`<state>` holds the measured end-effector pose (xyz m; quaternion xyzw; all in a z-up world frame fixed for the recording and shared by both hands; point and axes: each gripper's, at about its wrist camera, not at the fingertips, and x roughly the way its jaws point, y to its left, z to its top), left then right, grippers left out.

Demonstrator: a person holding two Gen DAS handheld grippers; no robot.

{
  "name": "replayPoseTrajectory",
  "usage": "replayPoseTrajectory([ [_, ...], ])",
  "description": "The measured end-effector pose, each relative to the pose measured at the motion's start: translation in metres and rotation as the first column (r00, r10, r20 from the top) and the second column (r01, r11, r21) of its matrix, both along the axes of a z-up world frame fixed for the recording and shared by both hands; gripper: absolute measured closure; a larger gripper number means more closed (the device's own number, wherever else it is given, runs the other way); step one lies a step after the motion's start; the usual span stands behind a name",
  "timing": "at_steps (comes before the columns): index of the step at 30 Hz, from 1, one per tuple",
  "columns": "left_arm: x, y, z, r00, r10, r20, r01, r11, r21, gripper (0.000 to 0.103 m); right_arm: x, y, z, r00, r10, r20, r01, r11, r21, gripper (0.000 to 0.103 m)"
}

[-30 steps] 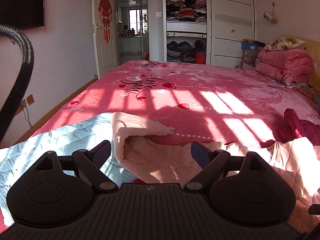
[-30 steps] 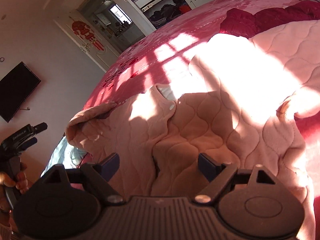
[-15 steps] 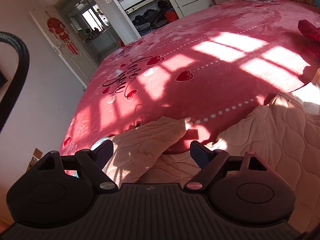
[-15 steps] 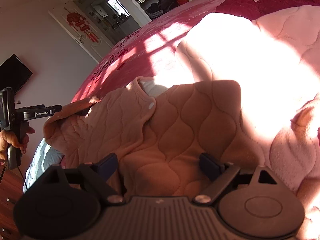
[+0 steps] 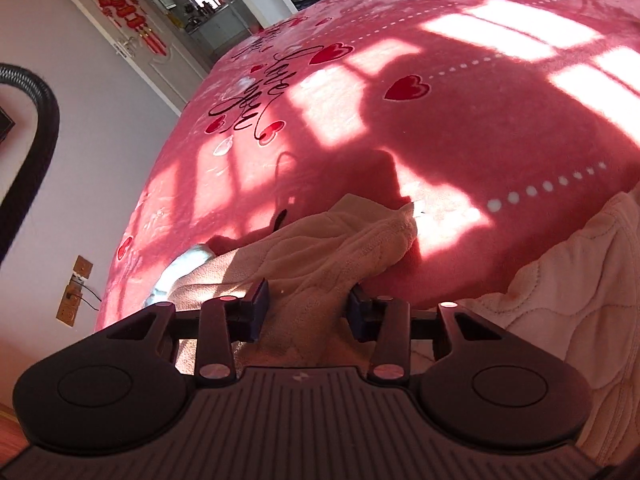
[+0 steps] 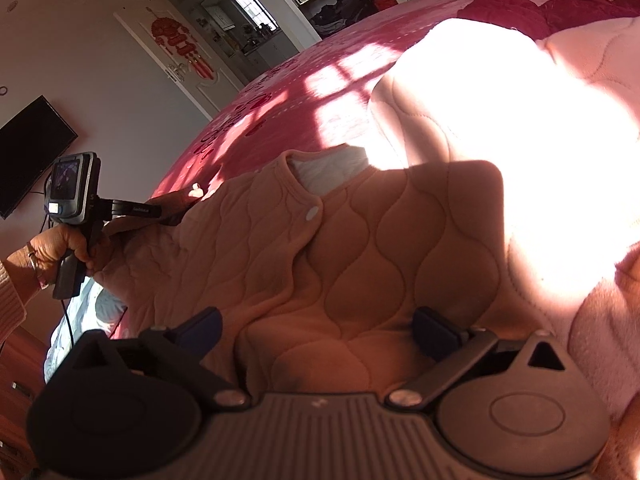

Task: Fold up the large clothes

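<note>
A quilted pink jacket [image 6: 360, 260] with a white snap button lies spread on the bed, partly in bright sun. Its sleeve [image 5: 328, 248] lies bunched at the left. My left gripper [image 5: 308, 312] is closing on this sleeve, and the cloth fills the gap between its blue pads. In the right wrist view a hand holds that left gripper [image 6: 172, 213] at the sleeve's end. Low over the jacket's front, my right gripper [image 6: 316, 330] is opening wide; the cloth lies under and between its fingers, and the pads do not press on it.
A pink bedspread [image 5: 440, 120] with red hearts covers the bed. A light blue quilt [image 6: 76, 324] hangs at the bed's left edge, and a dark red garment [image 6: 520, 8] lies far right. A black hose [image 5: 36, 140] curves at the left; a television [image 6: 28, 152] hangs on the wall.
My left gripper swung right and down onto the sleeve and its jaws narrowed around the cloth. My right gripper sank a little toward the jacket's front and its jaws widened.
</note>
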<state>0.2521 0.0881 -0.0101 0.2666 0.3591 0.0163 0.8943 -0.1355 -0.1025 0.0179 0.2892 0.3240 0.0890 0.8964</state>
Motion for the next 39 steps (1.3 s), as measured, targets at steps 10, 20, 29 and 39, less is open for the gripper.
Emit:
replayPoseTrajectory([
  [10,-0.048,0.125,0.107,0.918,0.352,0.185,-0.195,0.804,-0.562,0.089,0.0,0.0,-0.002,1.0,0.006,0.003,-0.006,1.0,0.001,0.0],
  [20,-0.155,0.271,0.083,0.779,0.619,0.097,-0.346,0.554,-0.757,0.09,-0.002,0.004,-0.001,1.0,0.007,0.011,-0.007,0.999,-0.034,0.0],
  [29,-0.188,0.295,0.037,0.781,0.622,-0.053,-0.305,0.308,-0.901,0.07,-0.004,0.015,-0.003,0.999,0.015,0.041,-0.01,0.993,-0.118,0.0],
  [39,-0.16,0.304,0.034,0.773,0.623,-0.119,-0.265,0.146,-0.953,0.043,-0.005,0.015,-0.007,0.997,-0.002,0.081,0.011,0.994,-0.111,0.0],
])
